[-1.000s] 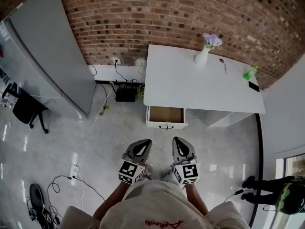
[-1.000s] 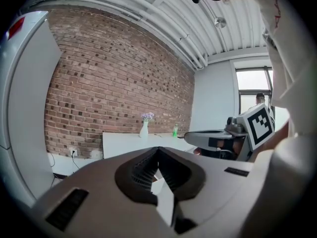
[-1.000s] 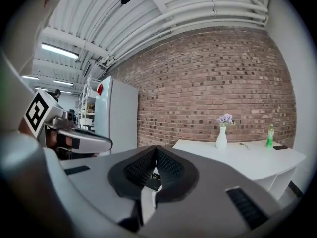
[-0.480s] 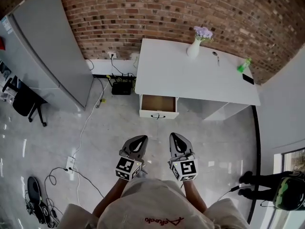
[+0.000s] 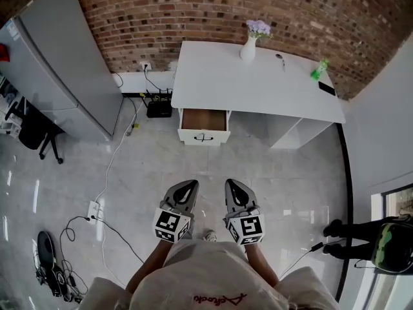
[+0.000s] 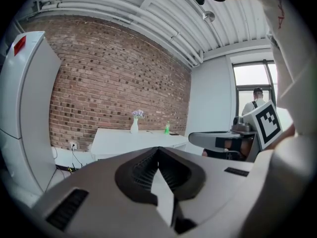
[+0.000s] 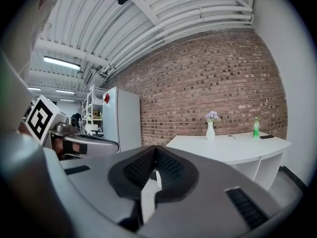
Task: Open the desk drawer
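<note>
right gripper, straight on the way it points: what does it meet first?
The floor ahead of the right gripper looks free; then probably the front of the open drawer of the desk, though depth is unclear.

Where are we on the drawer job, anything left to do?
Done: the drawer stands pulled out of the white desk, its wooden inside showing. In hand: nothing; the left gripper and right gripper are both shut, empty, and well back from the desk. Left: apparently nothing.
</note>
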`<state>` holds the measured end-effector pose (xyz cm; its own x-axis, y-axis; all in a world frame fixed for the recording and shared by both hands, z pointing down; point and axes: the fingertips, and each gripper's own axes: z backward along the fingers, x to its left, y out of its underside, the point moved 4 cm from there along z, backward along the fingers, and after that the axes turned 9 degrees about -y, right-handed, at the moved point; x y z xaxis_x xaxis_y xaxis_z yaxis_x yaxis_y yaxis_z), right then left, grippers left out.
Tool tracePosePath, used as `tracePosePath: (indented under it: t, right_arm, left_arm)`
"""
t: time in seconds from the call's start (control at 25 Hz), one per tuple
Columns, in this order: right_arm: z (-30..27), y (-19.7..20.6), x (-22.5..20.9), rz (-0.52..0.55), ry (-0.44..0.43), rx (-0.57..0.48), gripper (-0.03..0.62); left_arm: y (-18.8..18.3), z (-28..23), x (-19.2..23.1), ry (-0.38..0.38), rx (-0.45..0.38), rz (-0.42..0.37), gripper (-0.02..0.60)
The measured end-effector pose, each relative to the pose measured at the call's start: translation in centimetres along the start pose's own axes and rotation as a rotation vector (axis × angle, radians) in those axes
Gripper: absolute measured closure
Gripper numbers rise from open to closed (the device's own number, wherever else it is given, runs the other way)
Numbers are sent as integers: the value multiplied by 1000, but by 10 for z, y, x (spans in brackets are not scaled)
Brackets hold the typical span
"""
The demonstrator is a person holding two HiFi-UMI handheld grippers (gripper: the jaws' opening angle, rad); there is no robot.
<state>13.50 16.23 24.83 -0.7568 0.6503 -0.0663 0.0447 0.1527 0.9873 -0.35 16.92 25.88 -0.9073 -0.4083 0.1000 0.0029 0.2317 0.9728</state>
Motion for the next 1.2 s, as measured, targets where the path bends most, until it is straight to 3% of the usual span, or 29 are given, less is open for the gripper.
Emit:
tracePosePath:
  t: [0.48, 1.2]
  right_arm:
    - [70, 9, 30, 0, -22, -36, 577]
    - [92, 18, 46, -1, -39, -41, 577]
  left_arm:
    - [15, 54, -60, -10, -27, -19, 569]
    - [23, 70, -82, -7, -39, -30, 569]
